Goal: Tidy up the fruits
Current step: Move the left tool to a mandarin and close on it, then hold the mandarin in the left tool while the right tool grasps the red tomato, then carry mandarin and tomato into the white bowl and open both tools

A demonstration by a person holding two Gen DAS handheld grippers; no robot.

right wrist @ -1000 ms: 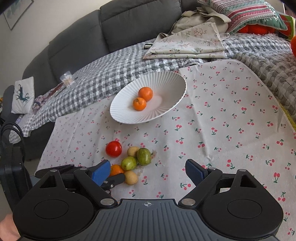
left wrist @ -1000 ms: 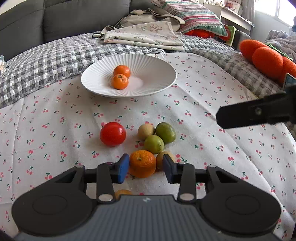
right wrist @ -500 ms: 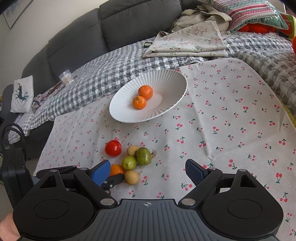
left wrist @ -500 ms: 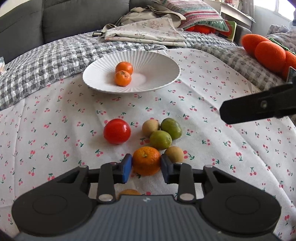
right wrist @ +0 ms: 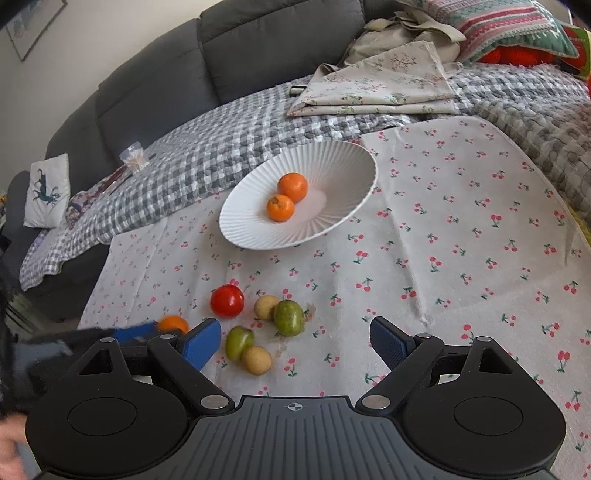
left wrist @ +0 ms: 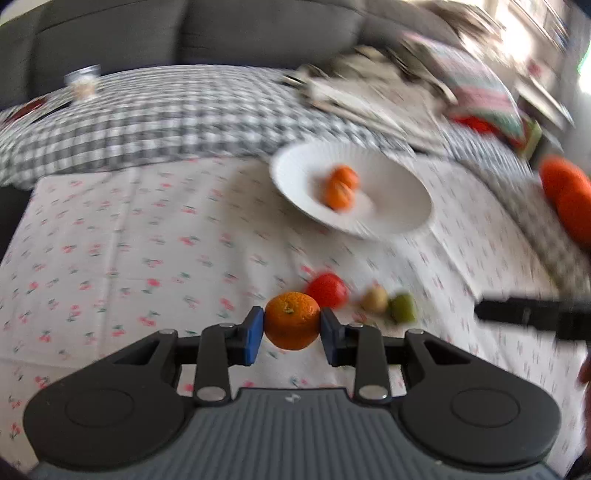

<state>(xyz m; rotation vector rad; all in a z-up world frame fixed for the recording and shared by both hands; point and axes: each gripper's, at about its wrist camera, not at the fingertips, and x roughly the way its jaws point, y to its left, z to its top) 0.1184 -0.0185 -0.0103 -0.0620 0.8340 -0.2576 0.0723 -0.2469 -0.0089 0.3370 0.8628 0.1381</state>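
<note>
My left gripper (left wrist: 291, 328) is shut on an orange (left wrist: 291, 320), its blue pads (left wrist: 254, 334) pressing both sides, lifted above the cherry-print cloth. In the right wrist view that orange (right wrist: 173, 324) shows at the lower left, beside the blurred left gripper (right wrist: 136, 334). Two oranges (right wrist: 292, 187) lie in the white ribbed plate (right wrist: 332, 166). On the cloth sit a red tomato (right wrist: 227, 300), two green fruits (right wrist: 289, 317) and two yellow-brown fruits (right wrist: 257, 360). My right gripper (right wrist: 295, 341) hangs open just short of this pile, nothing between its fingers.
A grey checked blanket (right wrist: 221, 147) covers the sofa behind the cloth, with a folded floral cloth (right wrist: 380, 85) and striped pillow (right wrist: 509, 26) on it. Orange plush cushions (left wrist: 569, 199) lie at the right. A small jar (right wrist: 135, 157) stands on the blanket at the left.
The left gripper closed on the orange, lifted it from the pile and swung left with a roll; its view is now blurred. The right gripper stayed still and open.
</note>
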